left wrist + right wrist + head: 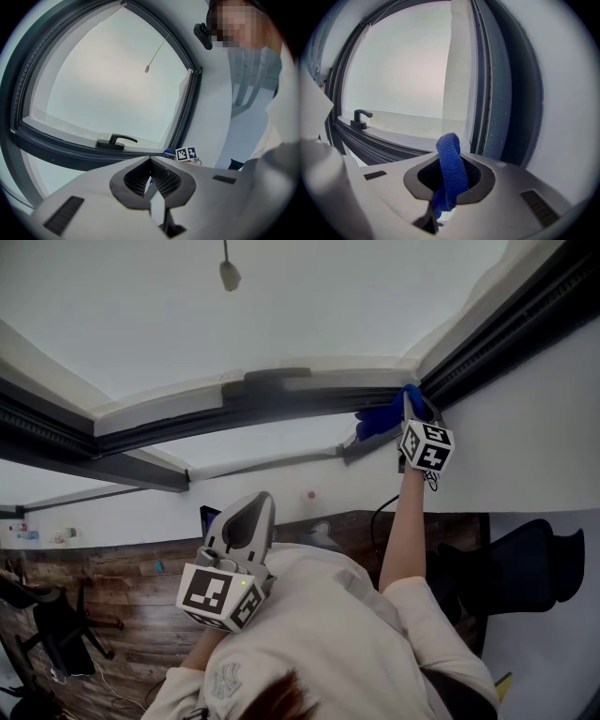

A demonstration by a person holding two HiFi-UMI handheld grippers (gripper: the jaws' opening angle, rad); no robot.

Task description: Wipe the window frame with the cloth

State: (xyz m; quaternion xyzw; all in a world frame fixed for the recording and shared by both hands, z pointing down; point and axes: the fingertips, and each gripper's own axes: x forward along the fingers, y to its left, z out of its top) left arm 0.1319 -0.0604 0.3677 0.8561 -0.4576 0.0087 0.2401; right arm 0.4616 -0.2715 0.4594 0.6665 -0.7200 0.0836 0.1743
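I've got my right arm [398, 531] stretched up, right tool [412, 412] clamped on the blue cloth [378, 418], left tool [249, 519] below it, jaws together.

I read this as an office: black office chair [532, 563] on wood-plank floor [131, 620], white wall [525, 427], dark window frame [234, 411].

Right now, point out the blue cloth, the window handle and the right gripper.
blue cloth [451, 168], right gripper view, on the loop standing between the jaws.
window handle [123, 138], left gripper view, on its lever.
right gripper [411, 418], head view, at its jaw end beside the cloth.
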